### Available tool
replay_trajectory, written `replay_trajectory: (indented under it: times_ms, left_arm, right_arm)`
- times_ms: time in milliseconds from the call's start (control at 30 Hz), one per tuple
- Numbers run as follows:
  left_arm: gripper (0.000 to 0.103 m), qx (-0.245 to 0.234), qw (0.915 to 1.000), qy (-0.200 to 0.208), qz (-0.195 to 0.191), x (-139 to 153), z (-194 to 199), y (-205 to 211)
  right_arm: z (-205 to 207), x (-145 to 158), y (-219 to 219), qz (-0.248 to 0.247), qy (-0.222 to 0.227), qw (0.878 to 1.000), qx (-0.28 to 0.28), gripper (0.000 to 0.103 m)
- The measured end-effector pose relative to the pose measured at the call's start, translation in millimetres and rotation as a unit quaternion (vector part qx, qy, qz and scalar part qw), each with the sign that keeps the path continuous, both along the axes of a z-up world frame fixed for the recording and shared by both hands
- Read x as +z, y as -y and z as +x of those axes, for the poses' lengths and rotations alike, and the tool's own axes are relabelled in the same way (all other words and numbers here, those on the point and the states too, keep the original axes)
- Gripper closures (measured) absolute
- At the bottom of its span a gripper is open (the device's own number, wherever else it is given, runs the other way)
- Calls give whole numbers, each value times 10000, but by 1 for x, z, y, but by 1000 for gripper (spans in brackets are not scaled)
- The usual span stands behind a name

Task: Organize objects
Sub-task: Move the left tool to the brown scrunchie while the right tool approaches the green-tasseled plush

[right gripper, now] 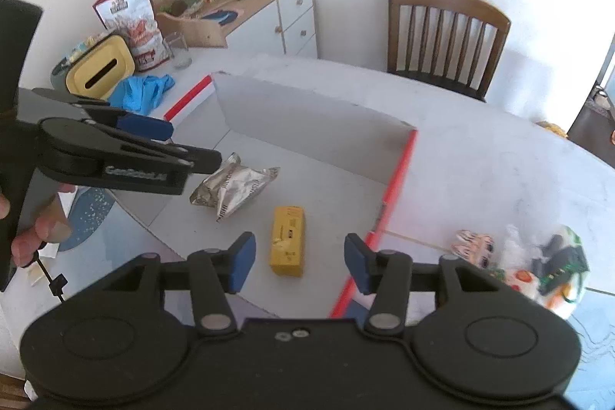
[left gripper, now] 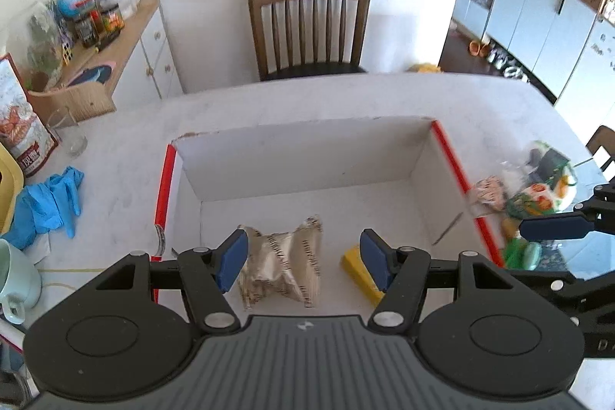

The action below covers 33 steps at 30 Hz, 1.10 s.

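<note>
Wrappers [right gripper: 530, 268] beside box [right gripper: 399, 164], perhaps blurred

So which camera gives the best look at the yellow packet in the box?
The right wrist view: the yellow packet lies whole and unobstructed on the floor of the box. In the left wrist view only part shows, behind a finger of the left gripper.

Right gripper [right gripper: 299, 262] fingers apart, empty, above yellow packet [right gripper: 288, 241] and silver pouch [right gripper: 234, 191] in box [right gripper: 307, 110].
</note>
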<state>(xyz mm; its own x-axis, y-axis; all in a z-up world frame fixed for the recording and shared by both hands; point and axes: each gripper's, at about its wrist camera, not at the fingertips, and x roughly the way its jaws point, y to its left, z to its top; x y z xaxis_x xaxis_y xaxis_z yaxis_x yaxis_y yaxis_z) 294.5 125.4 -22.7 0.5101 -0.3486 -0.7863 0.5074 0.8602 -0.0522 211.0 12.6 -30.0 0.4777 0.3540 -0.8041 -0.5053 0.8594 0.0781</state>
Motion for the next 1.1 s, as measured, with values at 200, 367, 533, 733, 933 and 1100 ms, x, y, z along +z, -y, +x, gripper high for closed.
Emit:
replay_trajectory:
  times_ms: [200,367,533,733,933,1100]
  left_arm:
    - [39,-113,9992,340,-166,24,-36,13]
    - [37,-248,9976,549,-336,39,-66,29]
    - [34,-361,9960,656,-485,45,-91,48]
    - [28,-469,9953,682,-505,41,-116,71]
    - [19,-515,9947,676,-572,32,-137,94]
    - [18,-564,9944,598,-665,18,-151,111]
  right_arm:
    - [-19,16,32,40,271,9996,-6,52]
    - [-32,26,65,103,482,9988,-49,50]
    - [-41,30,98,128,636,9978,-106,48]
    - [-47,30,139,172,796,9963,-271,40]
    - [-48,23,183,215,890,9945,-514,34]
    - [-46,13,217,265,879,9936,-665,22]
